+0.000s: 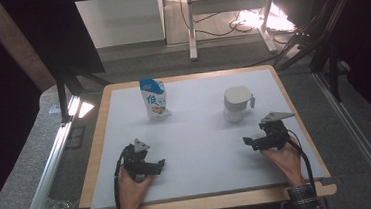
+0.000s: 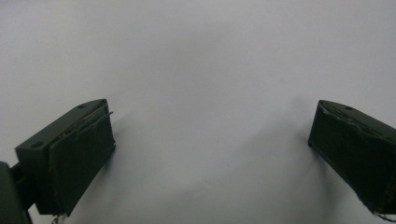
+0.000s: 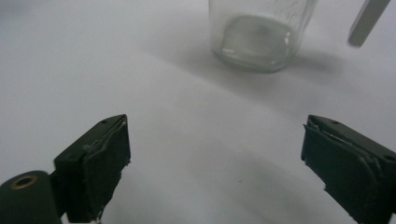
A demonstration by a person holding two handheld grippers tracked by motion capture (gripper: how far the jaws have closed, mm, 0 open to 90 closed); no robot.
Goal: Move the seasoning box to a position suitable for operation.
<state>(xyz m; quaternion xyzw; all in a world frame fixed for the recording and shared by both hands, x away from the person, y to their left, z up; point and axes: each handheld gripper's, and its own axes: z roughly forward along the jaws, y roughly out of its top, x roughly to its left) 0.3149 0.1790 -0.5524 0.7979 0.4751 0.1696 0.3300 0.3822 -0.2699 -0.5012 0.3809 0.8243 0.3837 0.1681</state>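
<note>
White table mat (image 1: 197, 148), high view: pouch (image 1: 154, 100) and lidded jar (image 1: 237, 103) stand apart at the back (within each arm's reach). Left gripper (image 2: 210, 140) spread, empty. Right gripper (image 3: 215, 154) released, facing the jar (image 3: 259, 32).

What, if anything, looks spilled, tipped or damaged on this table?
Nothing stands out. The blue-and-white pouch and the clear jug both stand upright on the white mat, with no spill visible around them.

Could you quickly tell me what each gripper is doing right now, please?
Left gripper: open, holding nothing.
Right gripper: open, holding nothing, near the clear container.
</note>
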